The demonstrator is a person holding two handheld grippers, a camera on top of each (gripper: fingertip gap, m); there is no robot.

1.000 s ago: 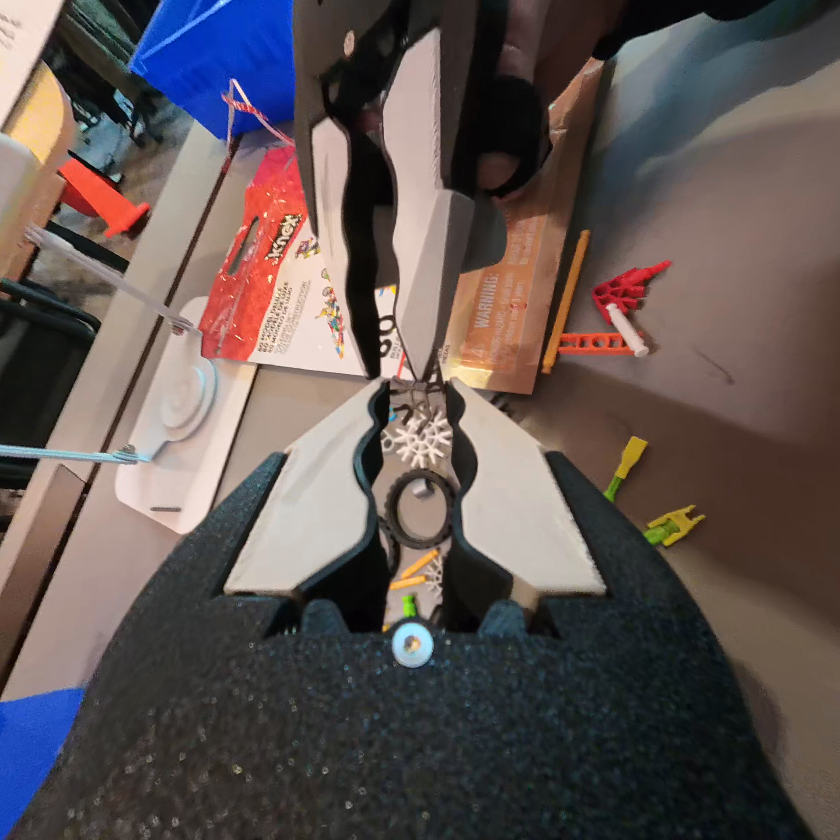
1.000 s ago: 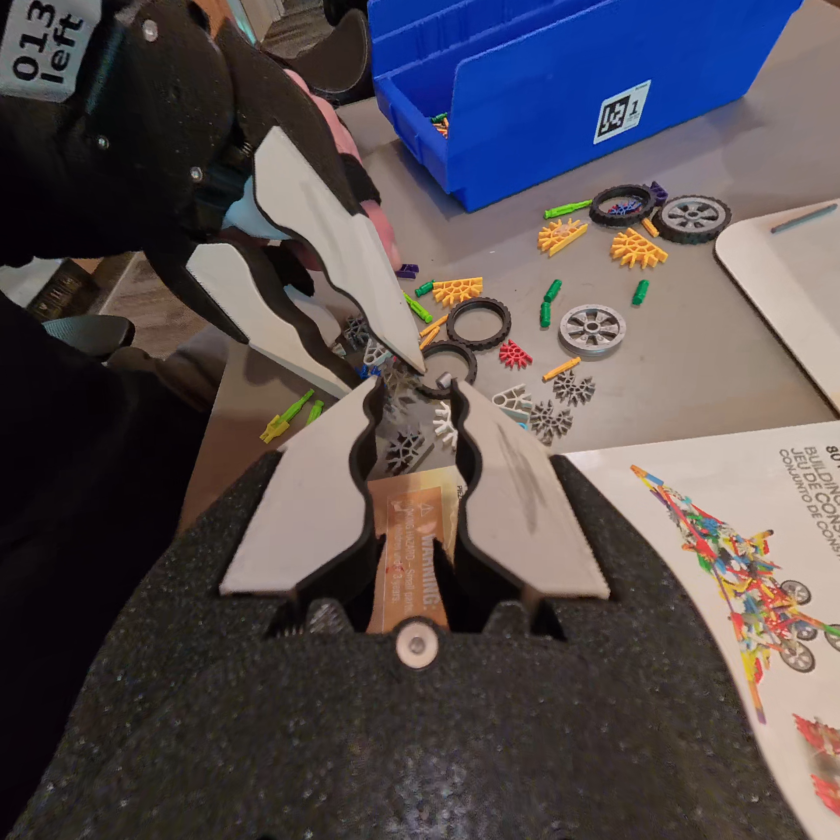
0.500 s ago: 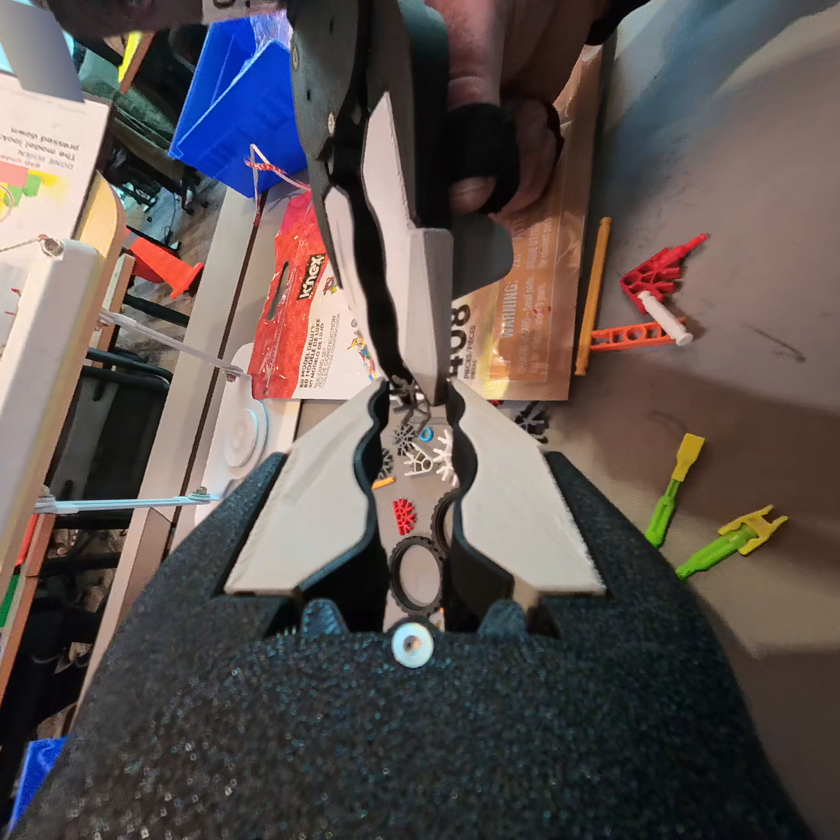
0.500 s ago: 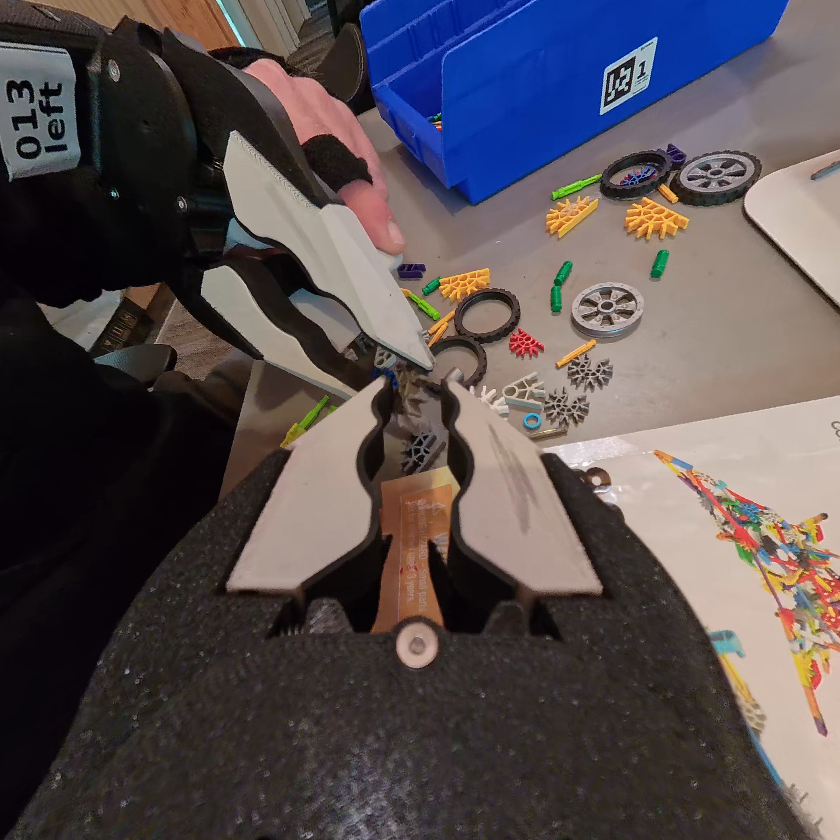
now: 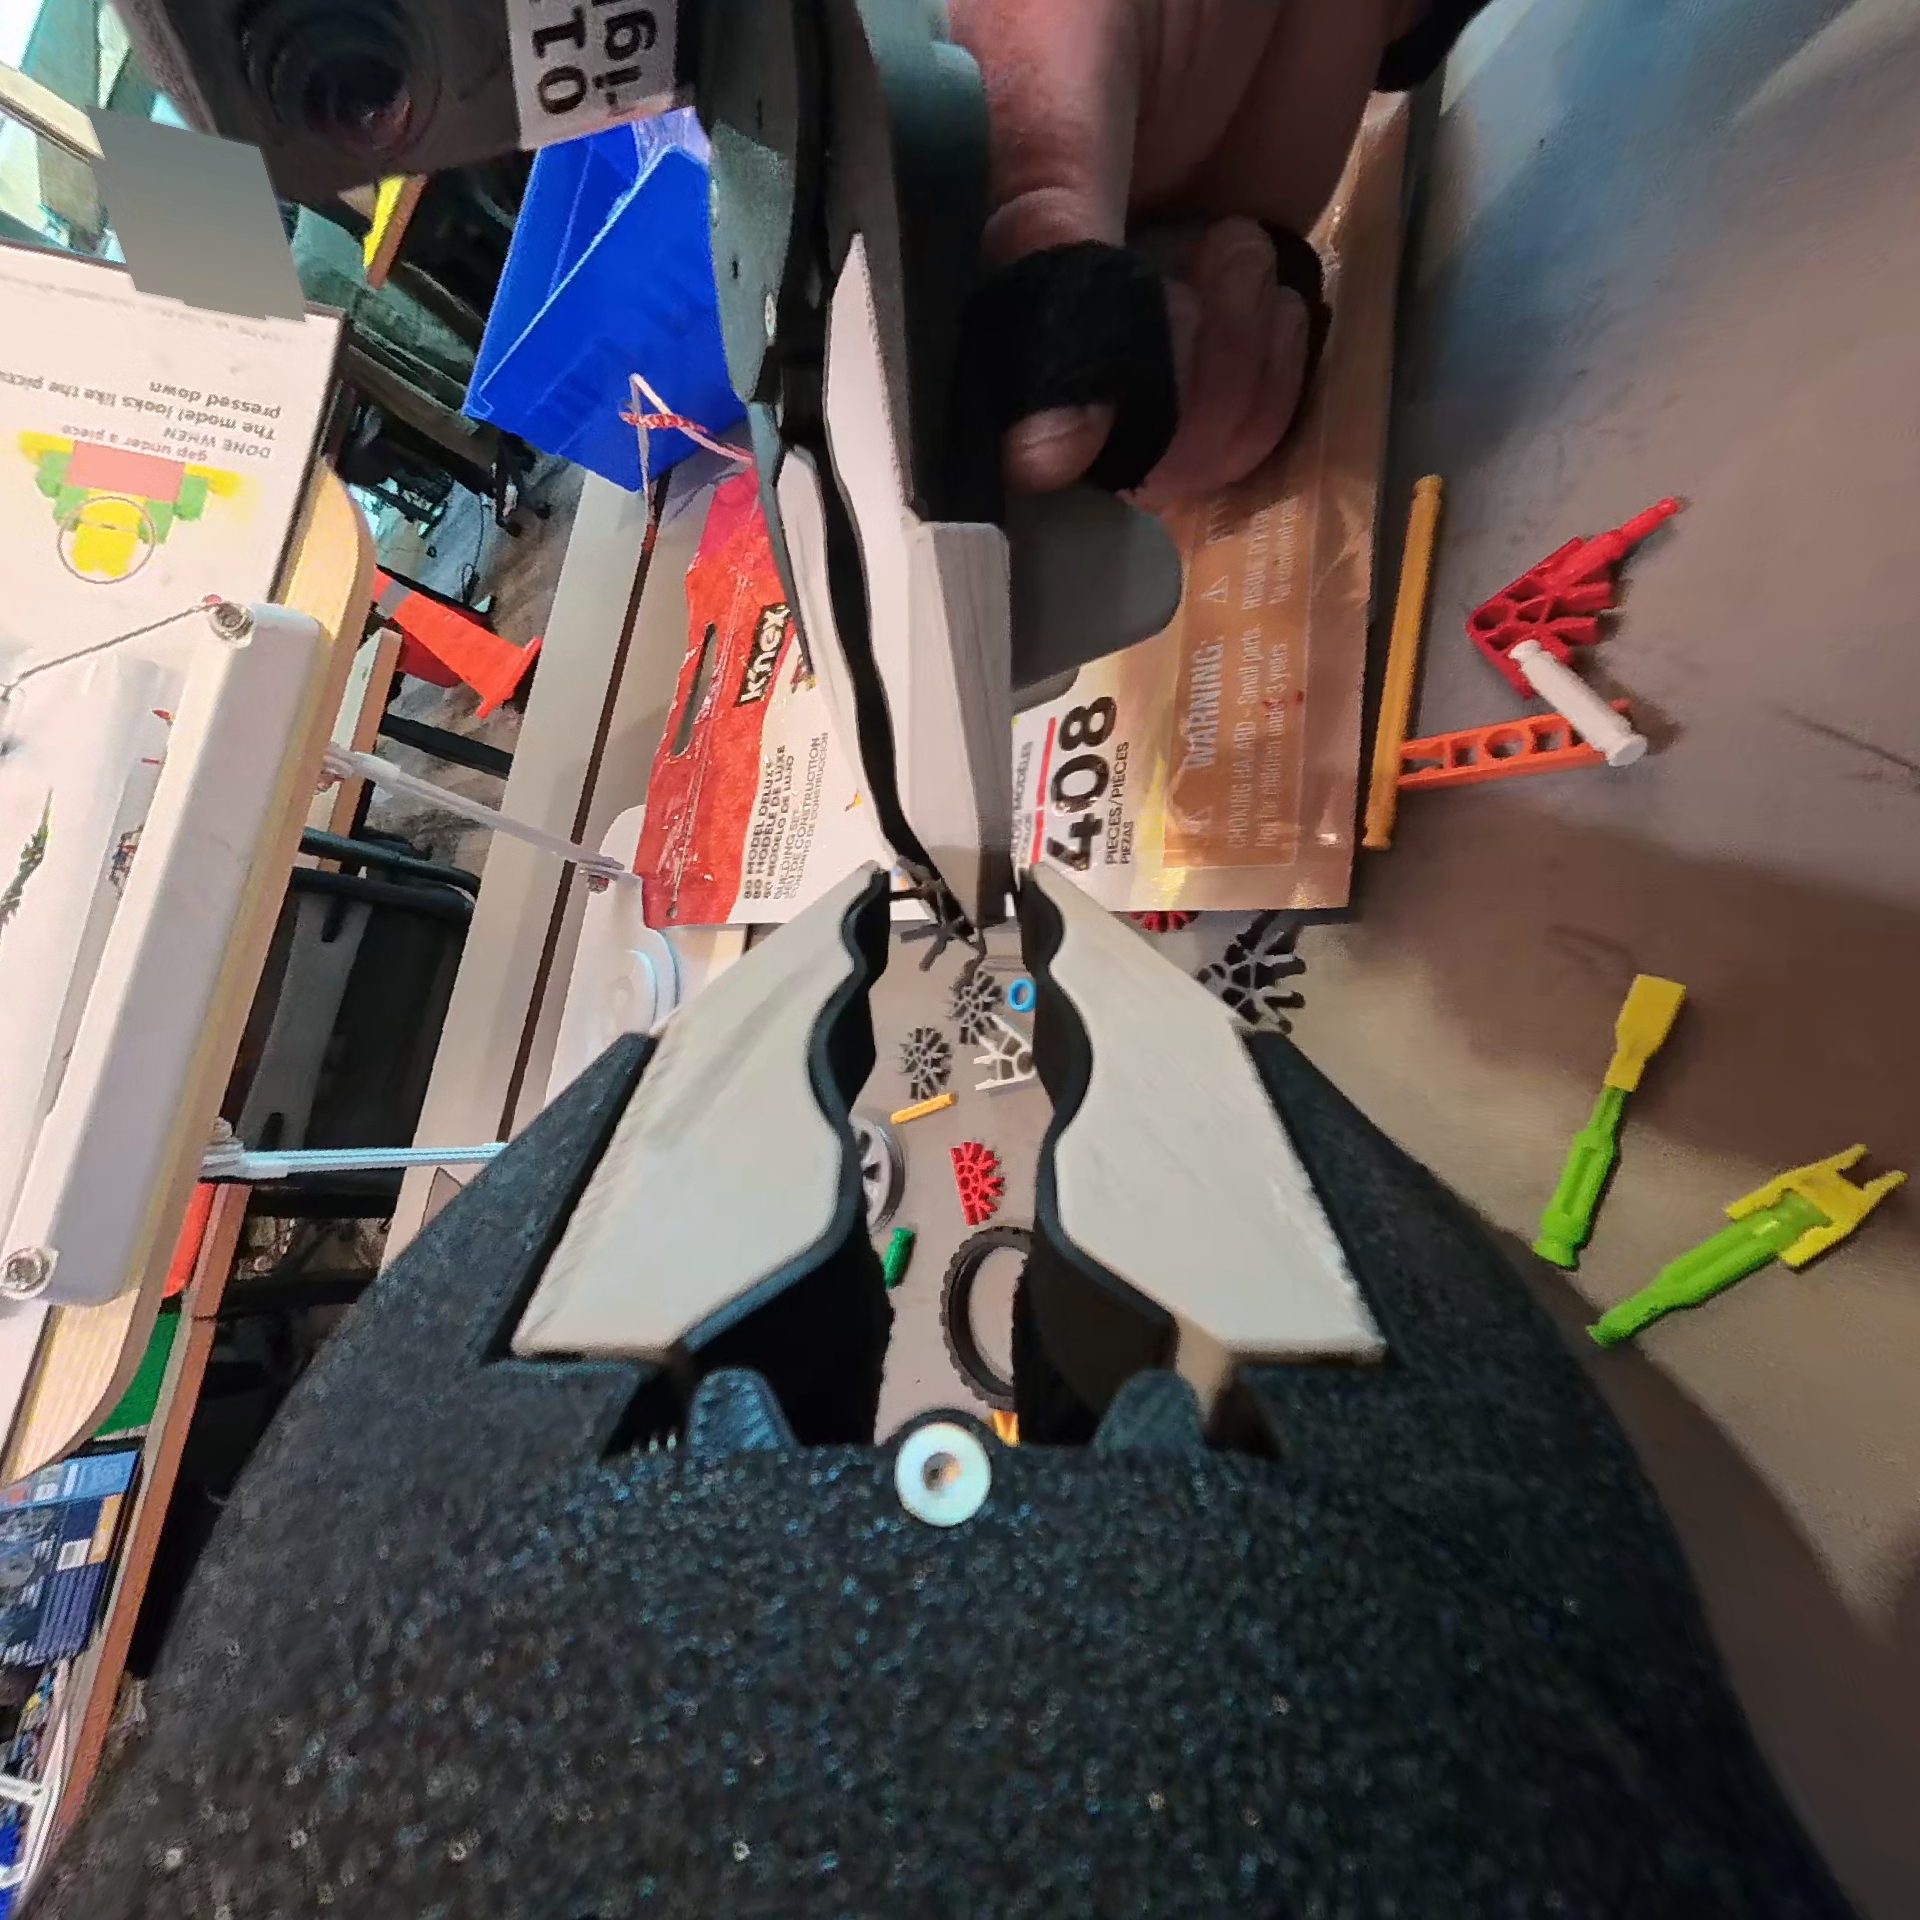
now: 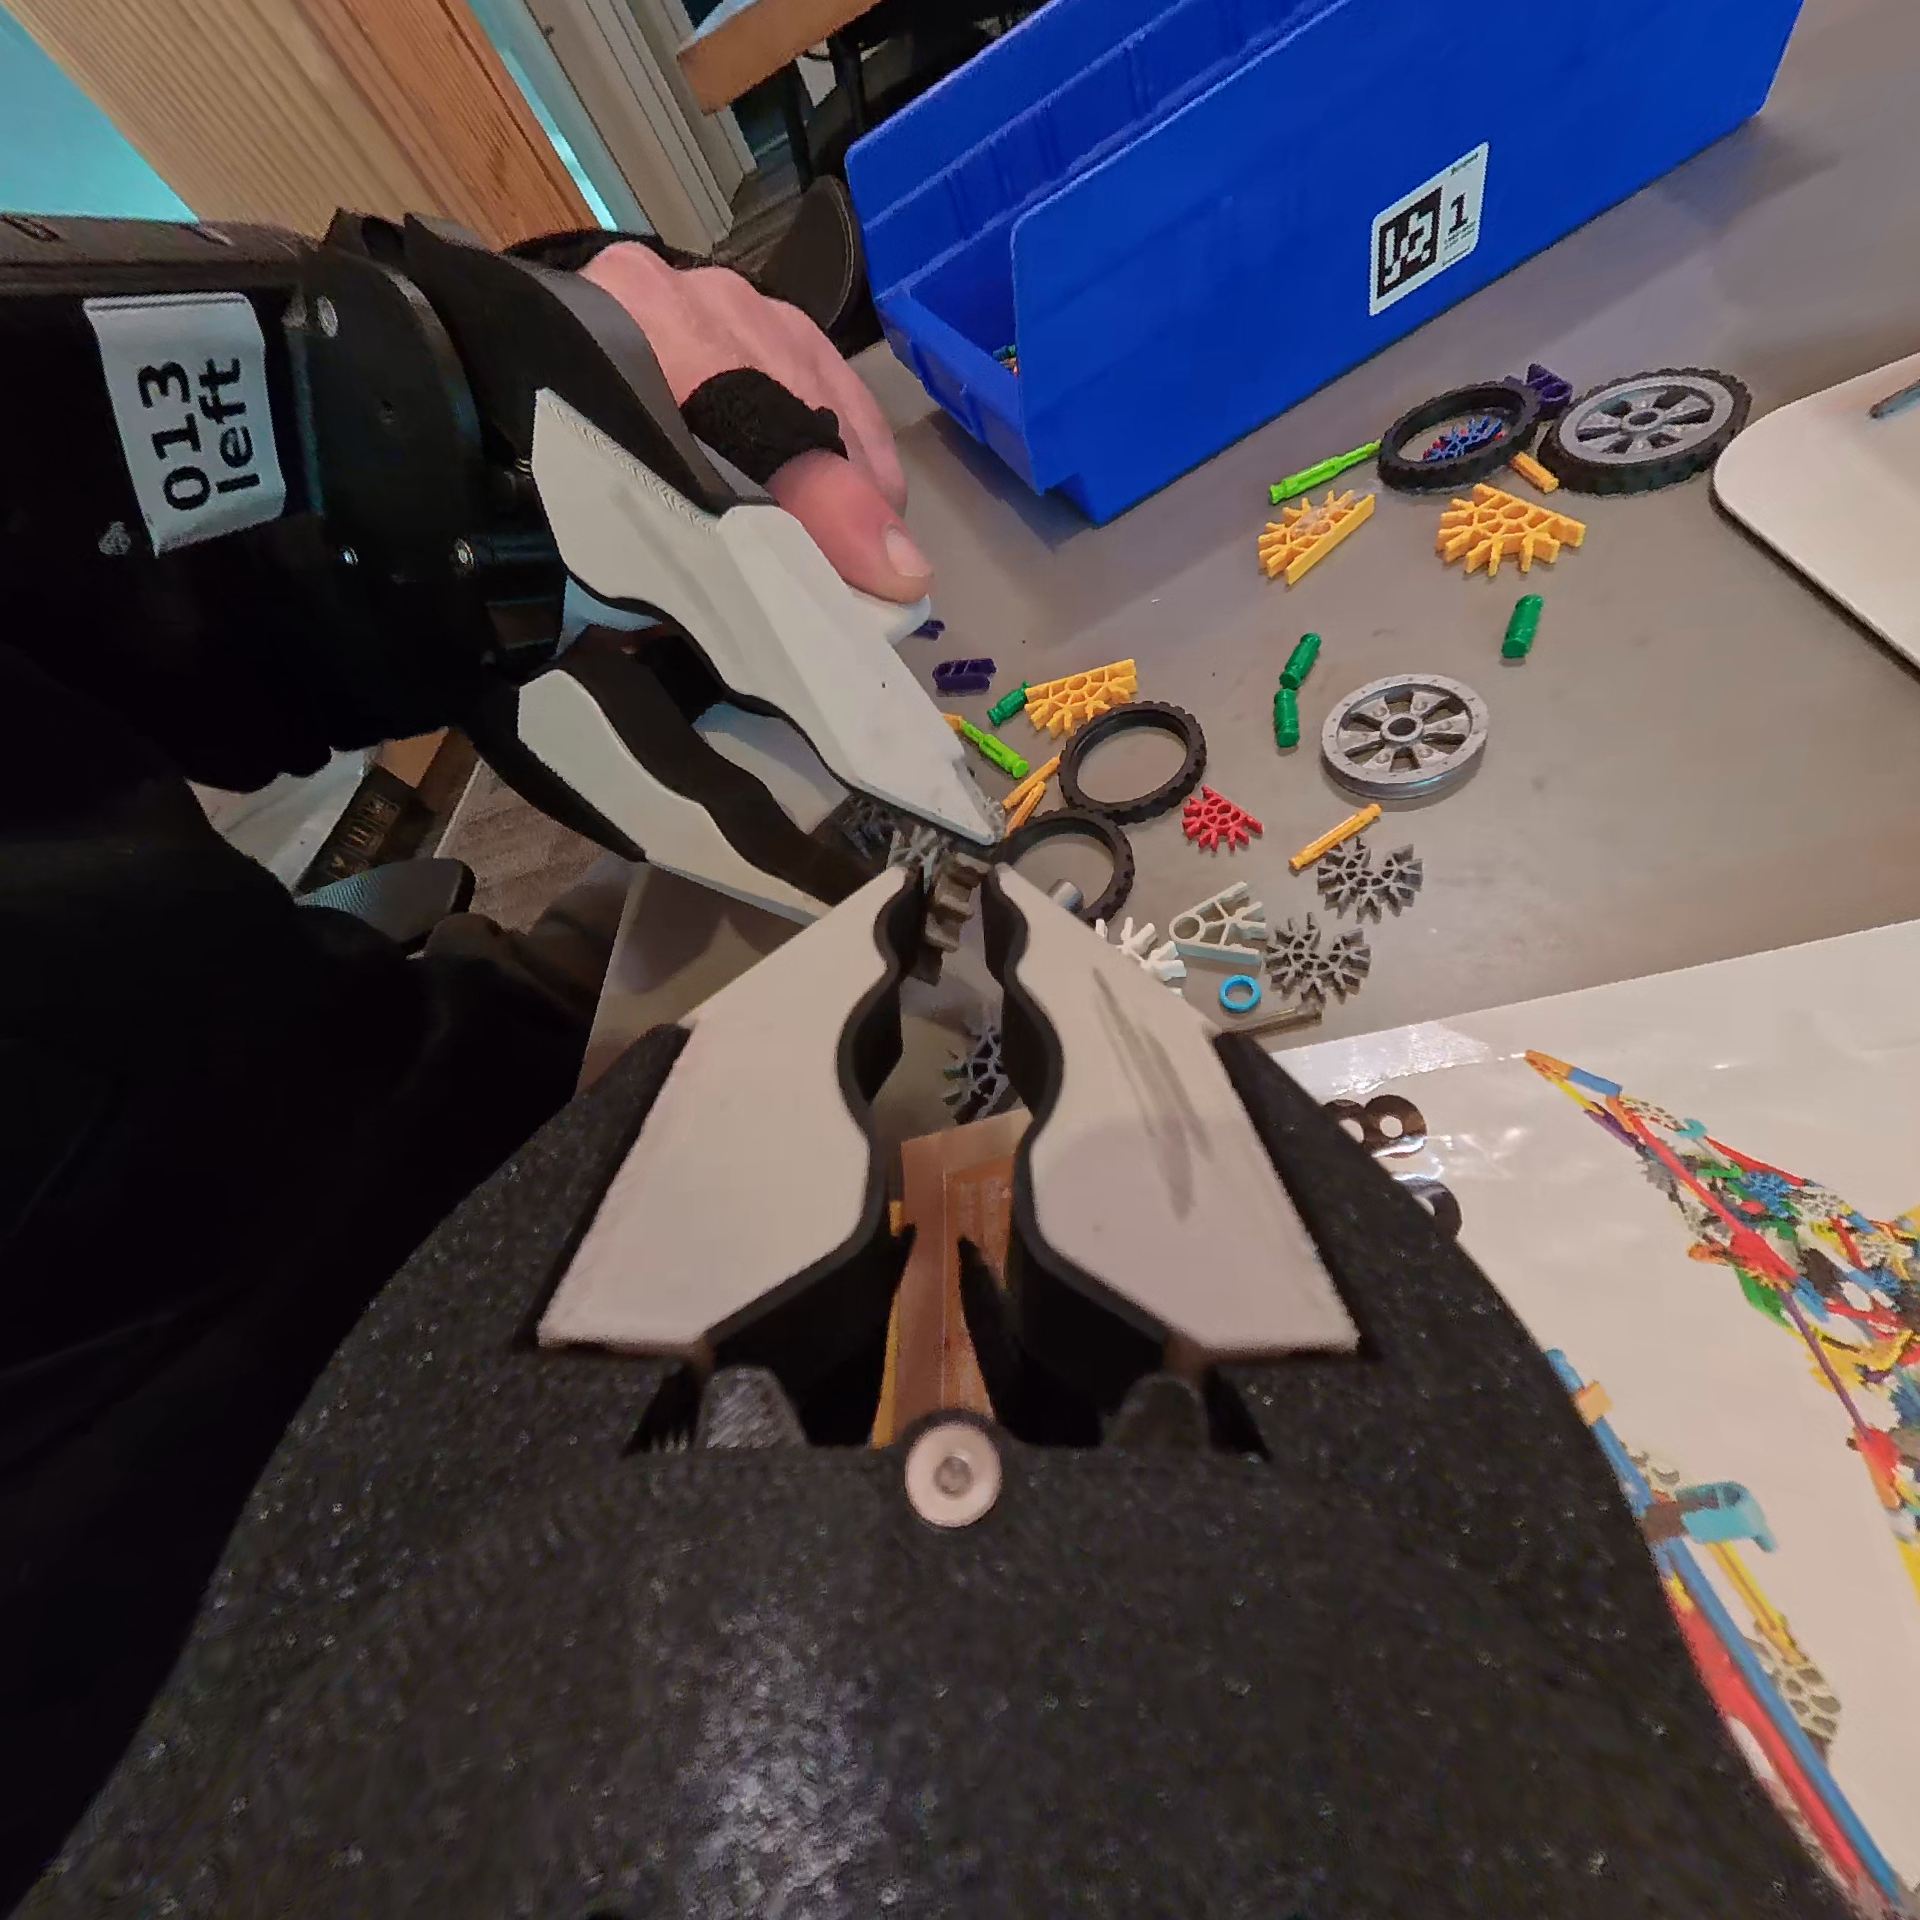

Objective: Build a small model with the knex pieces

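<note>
My two grippers meet tip to tip above the grey table (image 6: 1558, 883). My right gripper (image 6: 951, 883) is shut on a small grey snowflake connector (image 6: 948, 909), held edge-on between its tips. My left gripper (image 5: 954, 888) comes in from the left in the right wrist view, with its upper finger (image 6: 790, 644) ending at the same spot. It is closed on a grey spoked connector (image 5: 935, 920) that touches the right gripper's piece. A person's hand (image 6: 790, 416) holds the left gripper. How the two pieces sit together is hidden by the fingertips.
A blue bin (image 6: 1299, 260) stands at the back. Loose parts lie below the tips: black tyres (image 6: 1132, 748), a grey wheel (image 6: 1403, 738), yellow connectors (image 6: 1507, 530), green rods. A parts bag (image 5: 1247, 675), a picture sheet (image 6: 1662, 1247) and a red-orange assembly (image 5: 1538, 665) lie nearby. Only a small space, under 4 cm, lies between the two pairs of fingers.
Both grippers have stayed tip to tip on the small grey pieces. The pair has shifted a little over the table toward the bag, and the left gripper now lies flatter.
</note>
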